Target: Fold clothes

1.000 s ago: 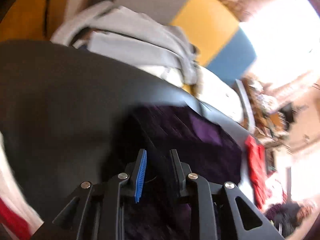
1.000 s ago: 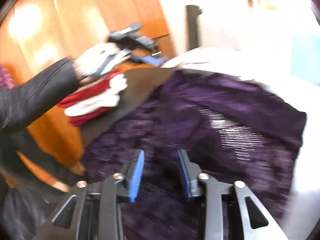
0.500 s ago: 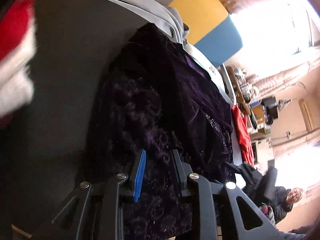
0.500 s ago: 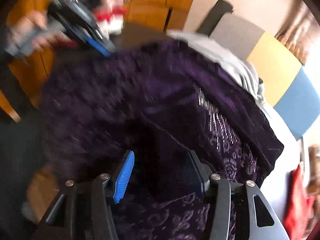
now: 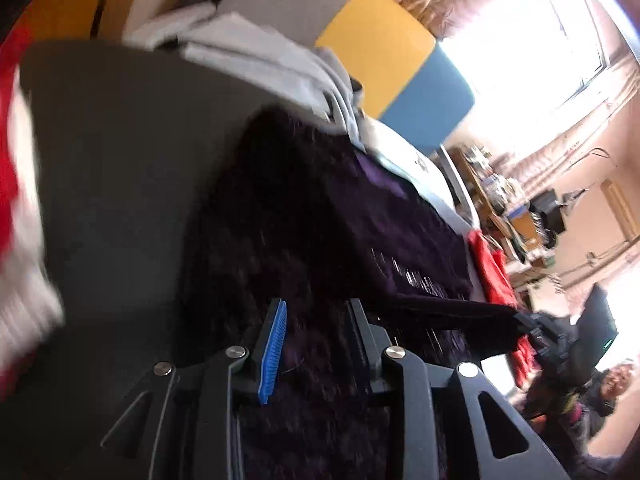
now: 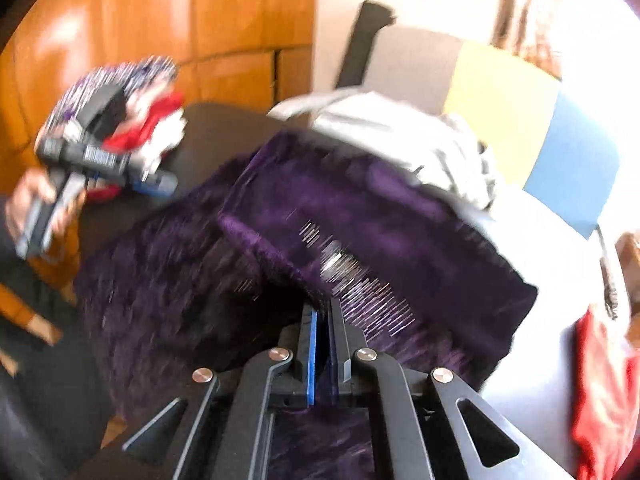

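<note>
The purple velvet garment point(image 6: 360, 216) lies spread over the dark table point(image 5: 120, 152), its long axis running from the near left edge toward the far right, where it ends just beside a red cloth point(image 6: 600, 380) on the lighter surface. A band of silvery beadwork point(image 6: 352, 280) crosses the garment near its middle. The right gripper point(image 6: 325, 312) has its fingers pressed nearly together on a raised ridge of the purple fabric at the near edge; the cloth rises to the pinch in a tented fold, which suggests the edge is held up so that it can be carried across the body of the garment. The left gripper point(image 5: 316, 312) has its fingers parted by a moderate gap above the garment's near left portion, with fabric visible between and below them; whether they touch the cloth cannot be told, and nothing is clamped. Its placement at the opposite side of the same edge appears meant for a matching second hold. A grey garment point(image 5: 280, 60) lies heaped at the far edge, partly overlapping the purple one, and a red and white folded item point(image 6: 156, 136) sits at the far left corner of the table. Both views are motion-blurred, so fine detail is uncertain.
</note>
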Motion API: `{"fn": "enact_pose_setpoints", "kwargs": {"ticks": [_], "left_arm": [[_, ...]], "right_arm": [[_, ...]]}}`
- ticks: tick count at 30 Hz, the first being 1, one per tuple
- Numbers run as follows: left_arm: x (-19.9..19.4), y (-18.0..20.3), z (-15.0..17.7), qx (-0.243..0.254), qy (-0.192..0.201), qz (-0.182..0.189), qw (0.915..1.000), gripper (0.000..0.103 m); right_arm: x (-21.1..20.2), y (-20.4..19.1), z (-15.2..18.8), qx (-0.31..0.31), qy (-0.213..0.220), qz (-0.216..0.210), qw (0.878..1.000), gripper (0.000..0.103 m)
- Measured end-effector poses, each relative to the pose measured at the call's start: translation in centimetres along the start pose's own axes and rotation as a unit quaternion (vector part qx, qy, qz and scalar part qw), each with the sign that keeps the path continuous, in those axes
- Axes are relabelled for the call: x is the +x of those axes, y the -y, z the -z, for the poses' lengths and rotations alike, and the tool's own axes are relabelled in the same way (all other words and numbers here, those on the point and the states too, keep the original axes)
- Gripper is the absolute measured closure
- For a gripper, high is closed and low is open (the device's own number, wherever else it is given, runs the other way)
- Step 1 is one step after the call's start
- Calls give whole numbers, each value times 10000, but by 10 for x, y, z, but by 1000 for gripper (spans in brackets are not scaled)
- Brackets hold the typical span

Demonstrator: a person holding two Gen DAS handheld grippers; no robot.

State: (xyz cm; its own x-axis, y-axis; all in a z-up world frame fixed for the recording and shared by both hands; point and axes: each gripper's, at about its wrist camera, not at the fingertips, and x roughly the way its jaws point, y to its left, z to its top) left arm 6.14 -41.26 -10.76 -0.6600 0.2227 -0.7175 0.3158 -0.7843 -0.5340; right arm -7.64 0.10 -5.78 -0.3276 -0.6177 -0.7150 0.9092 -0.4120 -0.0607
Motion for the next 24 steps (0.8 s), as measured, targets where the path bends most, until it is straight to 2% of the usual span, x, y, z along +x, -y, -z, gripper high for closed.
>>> {"fn": "enact_pose_setpoints", "kwargs": {"ticks": [3, 6, 8, 9, 10, 12, 14, 19, 22, 24], "left_arm": [[-5, 6, -36, 192, 321, -398, 9985, 73], [1, 16, -72, 458, 342, -613, 9965, 72], [11, 36, -95, 1152, 455, -1066, 9866, 72], [18, 44, -104, 1535, 444, -1278, 9788, 71], [30, 52, -115, 1898, 414, -1685, 9664, 72], [52, 63, -124, 2510, 127, -1842, 9502, 71], [80, 72, -129, 3079, -203, -1973, 9305, 71], [125, 80, -119, 4220, -1445, -1648, 8797, 70], [141, 80, -117, 4448, -1761, -1575, 8639, 61], [149, 79, -116, 4516, -1955, -1494, 8576, 61]], "right_arm": [[6, 58, -18, 628, 79, 256, 9977, 98], [30, 112, -18, 1253, -96, 306, 9916, 98], [47, 129, -13, 1452, -261, 323, 9885, 98], [55, 134, -8, 1516, -336, 315, 9874, 98], [61, 137, -6, 1531, -404, 304, 9869, 98], [69, 139, -1, 1551, -463, 287, 9864, 98], [72, 142, 3, 1637, -423, 211, 9854, 98], [69, 146, 13, 1698, -295, 74, 9850, 97], [73, 148, 17, 1683, -310, 5, 9853, 97], [73, 149, 19, 1683, -311, -24, 9853, 97]]}}
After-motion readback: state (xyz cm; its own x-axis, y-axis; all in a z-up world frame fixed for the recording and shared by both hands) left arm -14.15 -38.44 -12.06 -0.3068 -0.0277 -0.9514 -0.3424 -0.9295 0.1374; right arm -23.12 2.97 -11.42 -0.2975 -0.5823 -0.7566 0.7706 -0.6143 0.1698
